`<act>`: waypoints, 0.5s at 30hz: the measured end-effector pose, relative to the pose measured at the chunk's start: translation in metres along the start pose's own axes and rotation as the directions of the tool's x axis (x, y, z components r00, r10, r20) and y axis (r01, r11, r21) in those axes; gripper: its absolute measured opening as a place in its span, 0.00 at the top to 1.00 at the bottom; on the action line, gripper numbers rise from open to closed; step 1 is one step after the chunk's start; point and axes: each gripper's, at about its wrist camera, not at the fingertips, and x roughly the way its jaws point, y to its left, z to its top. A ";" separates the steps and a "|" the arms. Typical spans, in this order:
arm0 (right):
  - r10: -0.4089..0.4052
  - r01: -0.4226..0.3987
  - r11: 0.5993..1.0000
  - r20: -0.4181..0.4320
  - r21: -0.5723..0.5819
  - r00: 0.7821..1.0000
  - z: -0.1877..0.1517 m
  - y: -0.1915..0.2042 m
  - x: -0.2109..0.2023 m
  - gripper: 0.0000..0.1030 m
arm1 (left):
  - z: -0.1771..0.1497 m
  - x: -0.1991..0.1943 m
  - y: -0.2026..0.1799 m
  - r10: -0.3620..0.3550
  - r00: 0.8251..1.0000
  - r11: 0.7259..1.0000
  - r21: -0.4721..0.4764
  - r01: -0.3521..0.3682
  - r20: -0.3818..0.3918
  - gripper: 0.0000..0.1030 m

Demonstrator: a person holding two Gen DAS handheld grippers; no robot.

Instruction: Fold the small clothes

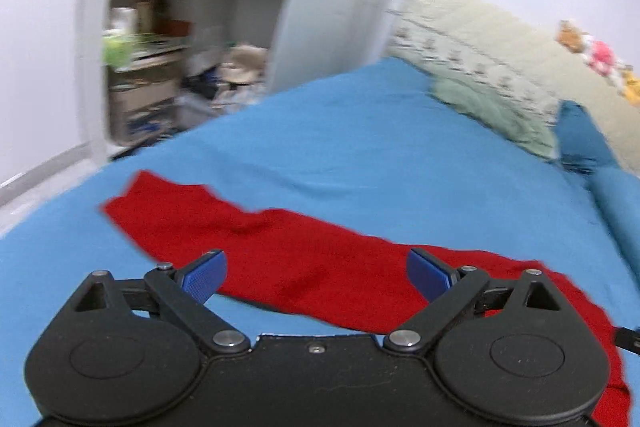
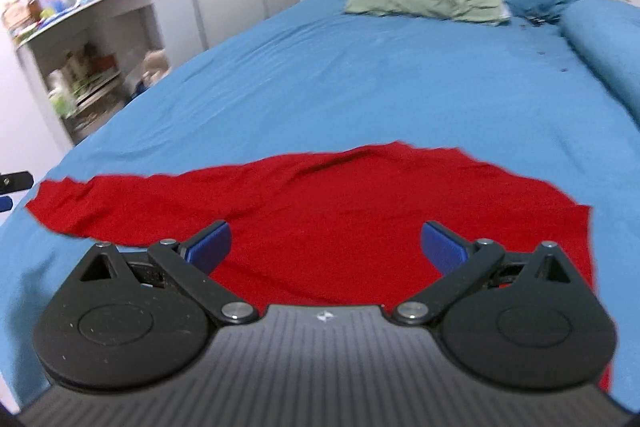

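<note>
Folding hardly begun: red garment (image 2: 352, 211) spread loosely, creased, on the blue bed (image 2: 360, 83), well short of the green pillow (image 2: 424, 1). Left gripper (image 1: 316, 273) and right gripper (image 2: 326, 245) above it, jaws wide, holding nothing.

Left black plastic two-finger gripper (image 1: 316, 273): blue textured pads (image 1: 202, 277), round housings, silver pivot bolts, smooth body. Right black plastic two-finger gripper (image 2: 326, 247): same build, ribbed grey body, small white logo.
</note>
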 end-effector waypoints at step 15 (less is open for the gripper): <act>0.026 -0.028 1.000 -0.109 -0.013 0.994 -0.046 0.065 0.060 0.00 | -0.017 0.075 0.113 0.164 0.985 0.976 -0.137 -0.171 -0.061 0.42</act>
